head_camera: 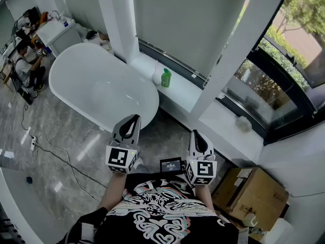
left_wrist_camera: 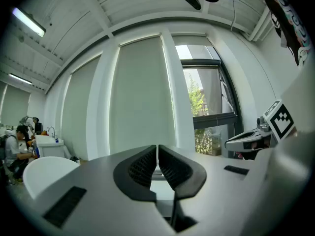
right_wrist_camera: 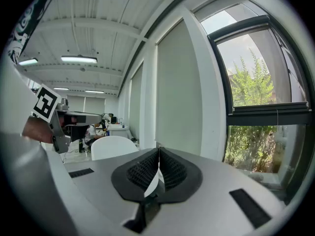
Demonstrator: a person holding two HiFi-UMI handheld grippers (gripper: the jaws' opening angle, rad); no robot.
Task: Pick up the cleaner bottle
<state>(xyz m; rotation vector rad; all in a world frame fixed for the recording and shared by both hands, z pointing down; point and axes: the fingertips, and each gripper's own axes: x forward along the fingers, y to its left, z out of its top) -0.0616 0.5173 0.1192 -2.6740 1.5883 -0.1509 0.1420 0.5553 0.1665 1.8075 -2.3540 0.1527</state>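
Both tongs are out ahead of the person's chest with nothing in them: the left tongs [head_camera: 133,119] are pinched to a bare slit and the right tongs [head_camera: 197,135] are fully closed. A cardboard box [head_camera: 256,192] sits at four o'clock. A white bathtub [head_camera: 101,85] lies at ten o'clock. Farther off, at twelve o'clock, the green cleaner bottle [head_camera: 166,78] stands upright on the window ledge [head_camera: 185,93], just beside a white rounded object [head_camera: 158,74], well apart from both tongs.

Glossy bathtub [head_camera: 96,88], plastic cleaner bottle [head_camera: 166,79]
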